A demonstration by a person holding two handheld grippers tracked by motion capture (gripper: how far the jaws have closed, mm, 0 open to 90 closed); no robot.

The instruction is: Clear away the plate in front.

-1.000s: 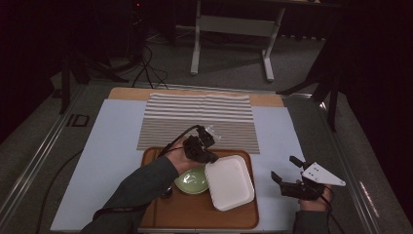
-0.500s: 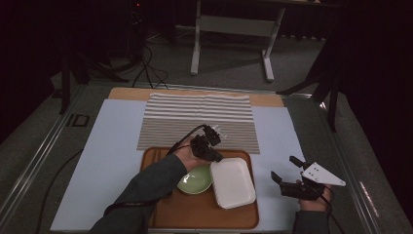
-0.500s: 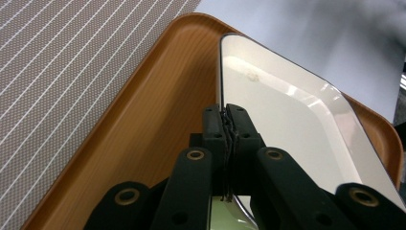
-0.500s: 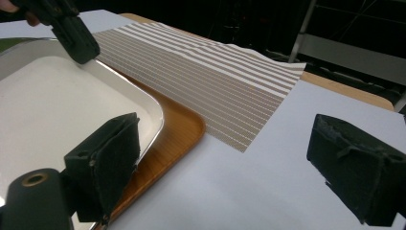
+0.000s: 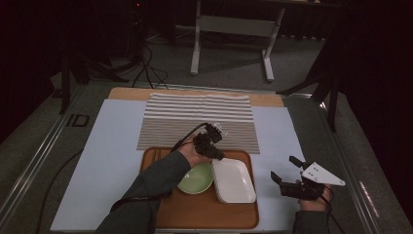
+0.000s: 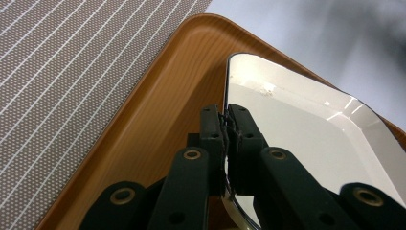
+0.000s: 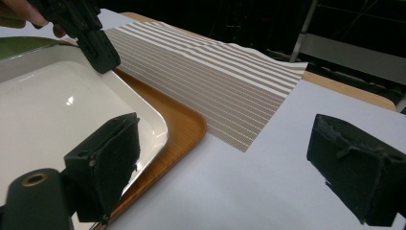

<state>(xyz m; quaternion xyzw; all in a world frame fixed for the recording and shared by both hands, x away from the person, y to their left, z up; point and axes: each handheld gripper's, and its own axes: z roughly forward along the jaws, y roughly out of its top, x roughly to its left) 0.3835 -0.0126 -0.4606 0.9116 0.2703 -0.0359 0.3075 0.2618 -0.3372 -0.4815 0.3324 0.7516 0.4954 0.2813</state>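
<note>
The left gripper (image 6: pixel 226 125) clamps the rim of a white rectangular plastic dish (image 6: pixel 306 139) on the brown wooden tray (image 6: pixel 158 120); at three o'clock, the right gripper (image 5: pixel 291 171) gapes, holding nothing.

We're in what looks like a staged recording studio or lab, not a home. Black curtains (image 5: pixel 58 29) close off the back, though the dim light makes them hard to read. A grey stand frame (image 5: pixel 234 34) sits on bare floor, cables (image 5: pixel 146 68) trail nearby, and the table (image 5: pixel 272 100) is dressed with a pale blue sheet (image 5: pixel 107 146) and striped mat (image 5: pixel 199 119).
</note>
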